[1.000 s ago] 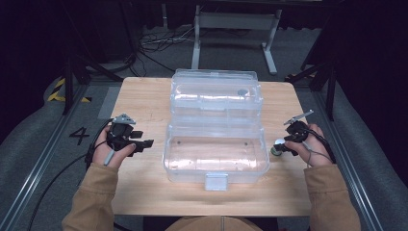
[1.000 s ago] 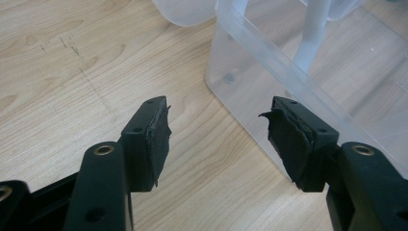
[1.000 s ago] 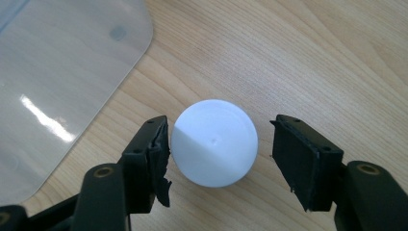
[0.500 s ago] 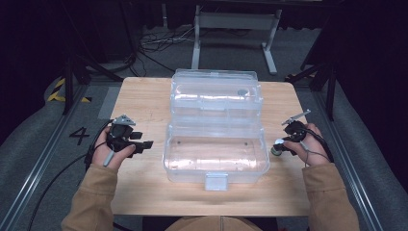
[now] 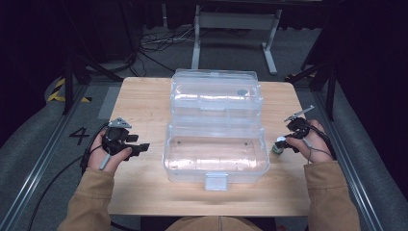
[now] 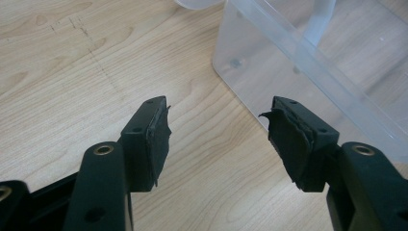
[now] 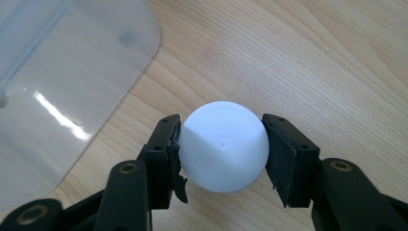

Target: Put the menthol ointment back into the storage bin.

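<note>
My right tool (image 7: 221,154) is clamped on a white ball (image 7: 223,147), one pad pressed to each side of it, held just above the counter (image 5: 144,101). In the high view the ball (image 5: 278,144) is a small pale spot at the tip of that tool (image 5: 281,144), just beside the right end of the clear box (image 5: 216,154); its shape is hard to make out there, and my right hand (image 5: 310,139) covers most of the tool body. In the right gripper view the ball hides the wood under it, and a rounded corner of the box (image 7: 72,72) is cut off at the left edge.

My left tool (image 6: 219,132) is apart, with nothing between its pads and bare wood (image 6: 72,72) below the gap. In the high view it (image 5: 142,147) sits in my left hand (image 5: 108,151), left of the box and apart from it. The box (image 6: 308,62) is open, its lid (image 5: 216,91) lying back beyond the base. Through the clear walls I cannot tell whether anything lies inside.
</note>
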A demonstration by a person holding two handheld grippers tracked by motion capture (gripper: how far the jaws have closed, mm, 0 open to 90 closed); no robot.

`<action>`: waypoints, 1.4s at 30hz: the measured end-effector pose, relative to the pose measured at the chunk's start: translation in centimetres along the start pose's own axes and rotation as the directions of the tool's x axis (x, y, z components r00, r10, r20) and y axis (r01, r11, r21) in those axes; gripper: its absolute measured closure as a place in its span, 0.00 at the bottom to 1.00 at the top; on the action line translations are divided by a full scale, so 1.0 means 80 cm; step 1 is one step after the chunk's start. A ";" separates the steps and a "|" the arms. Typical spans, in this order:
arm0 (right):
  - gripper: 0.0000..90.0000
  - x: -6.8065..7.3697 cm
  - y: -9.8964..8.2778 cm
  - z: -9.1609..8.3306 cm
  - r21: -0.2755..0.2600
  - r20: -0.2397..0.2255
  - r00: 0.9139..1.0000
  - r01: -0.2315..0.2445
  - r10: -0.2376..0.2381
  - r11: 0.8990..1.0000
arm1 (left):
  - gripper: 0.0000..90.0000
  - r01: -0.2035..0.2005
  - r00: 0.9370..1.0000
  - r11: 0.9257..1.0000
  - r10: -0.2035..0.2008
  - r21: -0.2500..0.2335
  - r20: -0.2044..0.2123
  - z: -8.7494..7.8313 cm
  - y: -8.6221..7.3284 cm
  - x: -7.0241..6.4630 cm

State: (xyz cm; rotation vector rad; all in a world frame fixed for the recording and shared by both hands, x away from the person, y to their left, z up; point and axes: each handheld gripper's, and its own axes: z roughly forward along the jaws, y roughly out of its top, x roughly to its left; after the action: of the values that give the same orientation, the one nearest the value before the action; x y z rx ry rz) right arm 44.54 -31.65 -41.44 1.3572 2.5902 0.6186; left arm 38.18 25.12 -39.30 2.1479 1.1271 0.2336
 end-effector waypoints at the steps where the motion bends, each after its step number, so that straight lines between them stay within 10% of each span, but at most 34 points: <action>1: 0.56 0.000 0.000 -0.005 -0.004 -0.004 1.000 0.001 -0.001 1.000 | 0.45 0.001 1.000 1.000 -0.001 0.001 -0.001 0.000 -0.001 0.000; 42: 0.56 0.036 0.020 -0.090 0.029 -0.037 0.982 0.189 -0.188 0.982 | 0.44 0.003 1.000 1.000 -0.003 0.007 0.010 0.002 0.002 0.001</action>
State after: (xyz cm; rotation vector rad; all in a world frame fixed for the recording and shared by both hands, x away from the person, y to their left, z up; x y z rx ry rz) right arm 41.79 -30.56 -34.12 1.1010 2.7253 0.5759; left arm 38.36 25.04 -39.32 2.1510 1.1262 0.2176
